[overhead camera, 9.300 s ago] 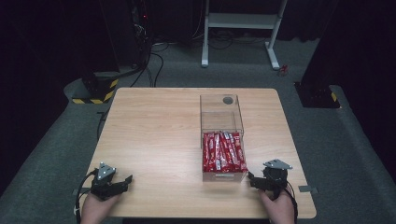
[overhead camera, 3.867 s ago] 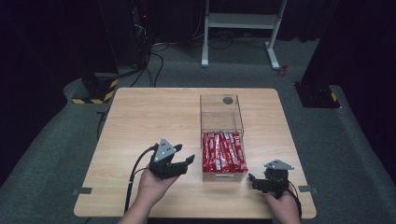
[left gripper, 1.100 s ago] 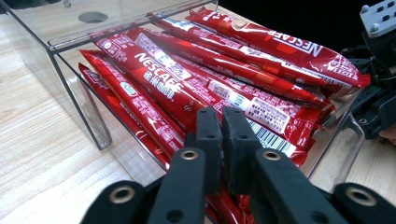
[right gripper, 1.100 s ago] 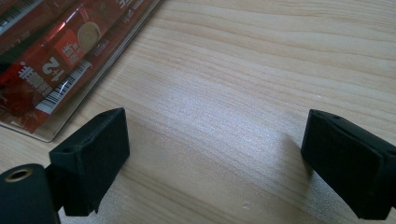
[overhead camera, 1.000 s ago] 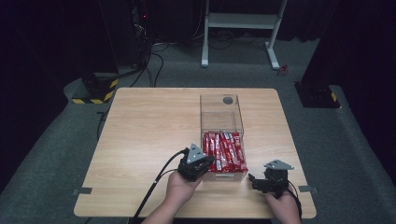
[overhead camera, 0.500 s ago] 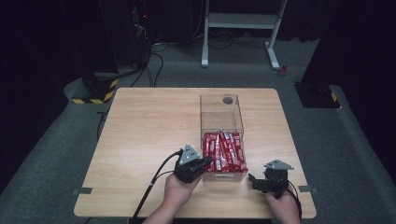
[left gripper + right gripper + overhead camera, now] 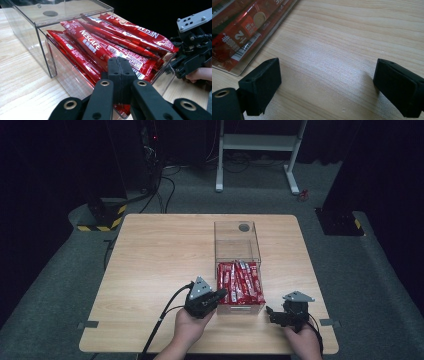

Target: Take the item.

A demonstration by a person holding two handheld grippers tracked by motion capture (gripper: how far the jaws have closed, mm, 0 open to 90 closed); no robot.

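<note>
On the wooden table [image 7: 150, 265], the left gripper [image 7: 216, 296] points into the sachet [image 7: 87, 47] box [image 7: 237, 239], jaws pressed together; the right gripper [image 7: 272, 314] rests alongside, jaws spread

Black left gripper [image 7: 220, 295] and right gripper [image 7: 269, 312] carry grey three-cornered plates, trailing black cables.

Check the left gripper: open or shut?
Shut: the left gripper has both black jaws pressed together, nothing visible between them, at the clear box.

Sachets [image 7: 240, 282] lie in the box [image 7: 237, 236] mid-table [image 7: 155, 255], a tool [image 7: 218, 295] at its front.
</note>
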